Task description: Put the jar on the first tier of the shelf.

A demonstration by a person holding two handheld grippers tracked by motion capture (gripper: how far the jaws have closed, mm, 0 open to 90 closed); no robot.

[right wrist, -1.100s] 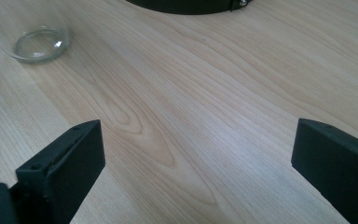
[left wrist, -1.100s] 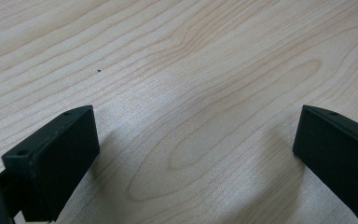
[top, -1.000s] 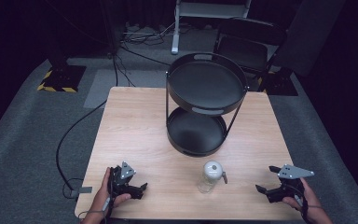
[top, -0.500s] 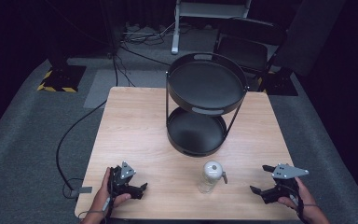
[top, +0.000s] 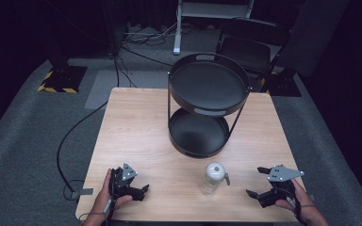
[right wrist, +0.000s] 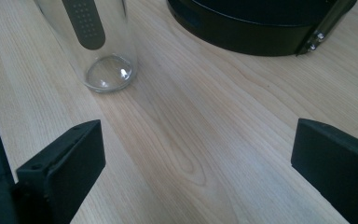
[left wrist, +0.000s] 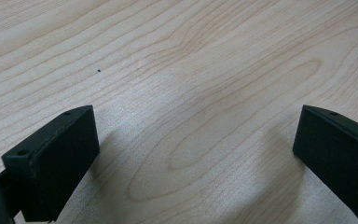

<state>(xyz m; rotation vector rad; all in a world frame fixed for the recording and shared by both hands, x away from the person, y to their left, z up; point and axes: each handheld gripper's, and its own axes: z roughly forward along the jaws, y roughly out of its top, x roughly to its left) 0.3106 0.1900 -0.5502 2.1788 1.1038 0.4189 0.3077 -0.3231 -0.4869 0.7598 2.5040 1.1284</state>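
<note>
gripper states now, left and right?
Left gripper: open, holding nothing, over bare table.
Right gripper: open, holding nothing, short of the clear bottle.

Light wooden square table (top: 136,127): black round two-tier metal tray stand (top: 202,110) at centre toward far edge; clear glass bottle with white cap (top: 212,178) near front edge, right of middle.

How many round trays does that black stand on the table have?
2. The upper tray sits at the top of the black stand, and the lower tray rests on the wooden table beneath it, partly covered by the upper one. No others are visible.
</note>
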